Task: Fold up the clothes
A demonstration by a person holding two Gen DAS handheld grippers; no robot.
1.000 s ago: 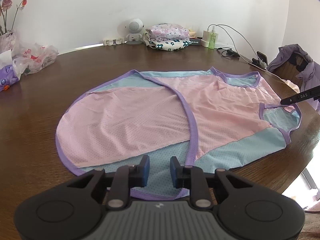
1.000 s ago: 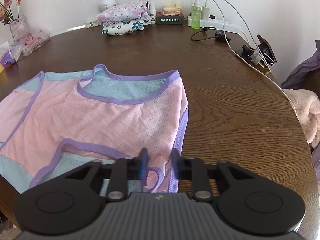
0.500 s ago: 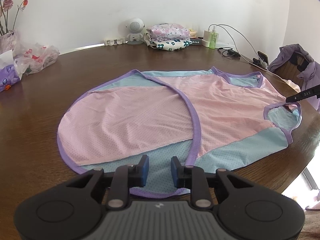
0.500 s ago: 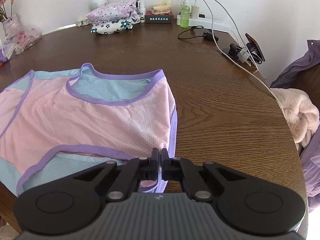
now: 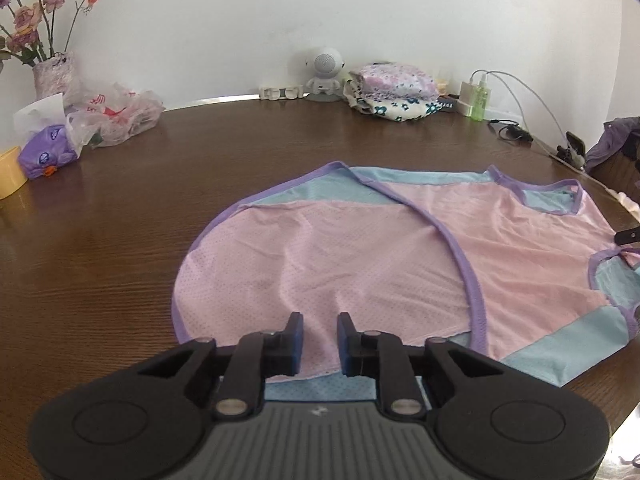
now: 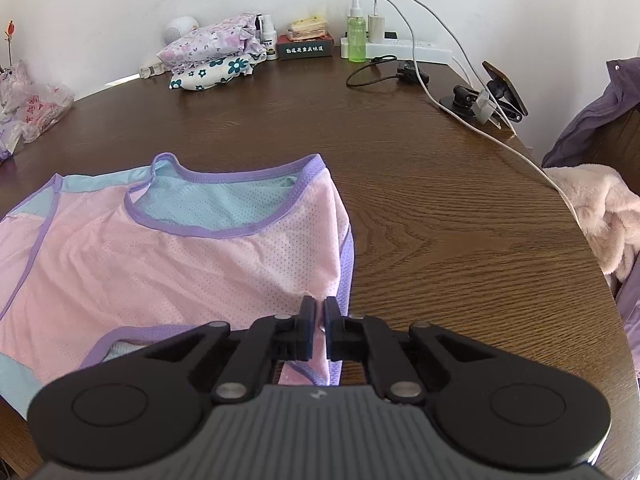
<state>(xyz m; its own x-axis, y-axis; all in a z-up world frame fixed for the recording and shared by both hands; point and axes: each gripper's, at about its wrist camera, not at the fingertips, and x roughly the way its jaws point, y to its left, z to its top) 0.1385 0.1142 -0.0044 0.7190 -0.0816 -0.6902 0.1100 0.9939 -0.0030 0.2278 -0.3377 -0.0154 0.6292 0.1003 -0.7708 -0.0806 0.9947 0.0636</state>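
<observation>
Left tongs (image 5: 319, 326) slid sideways over shirt (image 5: 360, 256), closing; right tongs (image 6: 319, 314) clamp shirt.

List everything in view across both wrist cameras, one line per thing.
garment: one, pink and blue with purple trim, spread flat on the near table
table: one, dark brown wood
folded clothes: one stack, floral, far edge by the wall
spray bottle: one, green, beside the power strip
power strip: one, white, far right
tissue pack: one, purple, far left
vase of roses: one, left corner
left gripper: black, jaws closing, garment between them
right gripper: black, shut on the garment's edge
</observation>
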